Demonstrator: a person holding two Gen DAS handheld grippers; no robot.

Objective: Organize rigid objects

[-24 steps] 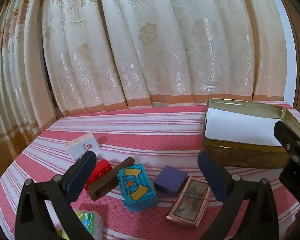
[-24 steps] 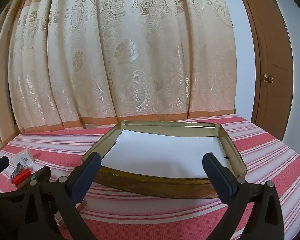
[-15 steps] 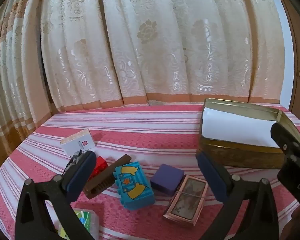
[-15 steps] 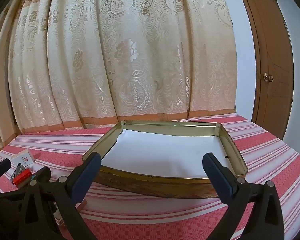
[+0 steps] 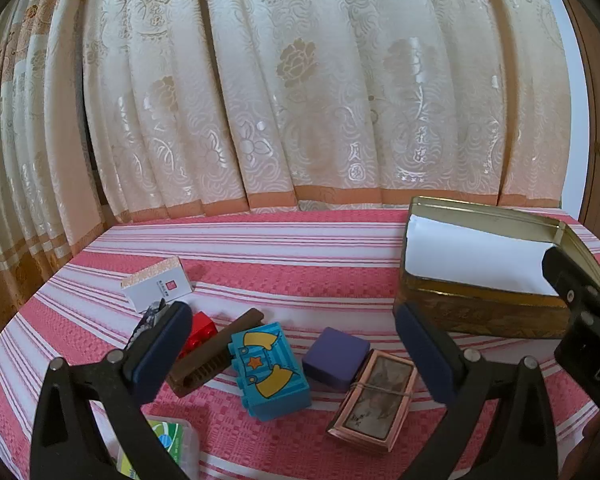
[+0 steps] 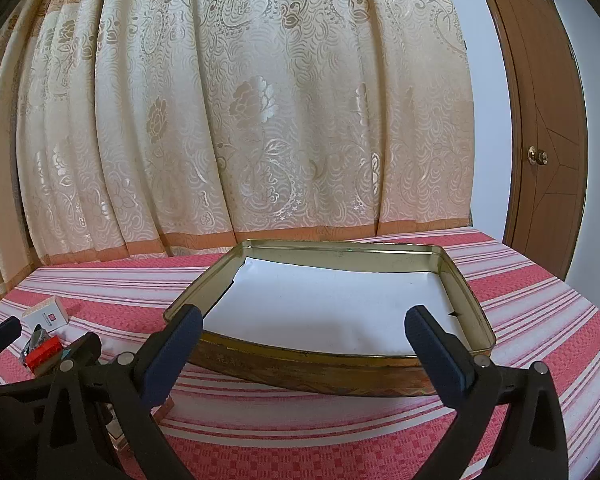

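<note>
In the left wrist view my left gripper (image 5: 290, 344) is open and empty, hovering over a cluster on the striped cloth: a blue toy brick (image 5: 270, 372), a purple block (image 5: 335, 358), a framed card bundle (image 5: 374, 396), a brown comb-like piece (image 5: 216, 352), a red brick (image 5: 198, 330) and a white box (image 5: 158, 284). A gold tin (image 5: 476, 308) lined with white paper stands to the right. In the right wrist view my right gripper (image 6: 302, 344) is open and empty just in front of the tin (image 6: 320, 354).
A green-labelled clear box (image 5: 172, 444) lies at the near left under the left finger. A cream curtain (image 5: 300, 100) hangs behind the table. A wooden door (image 6: 548, 128) stands at the right. The red striped tablecloth (image 6: 340, 432) covers the table.
The left gripper has drifted slightly right and back, so the objects sit a little lower-left in its view. The right gripper has barely moved. Both stay open.
</note>
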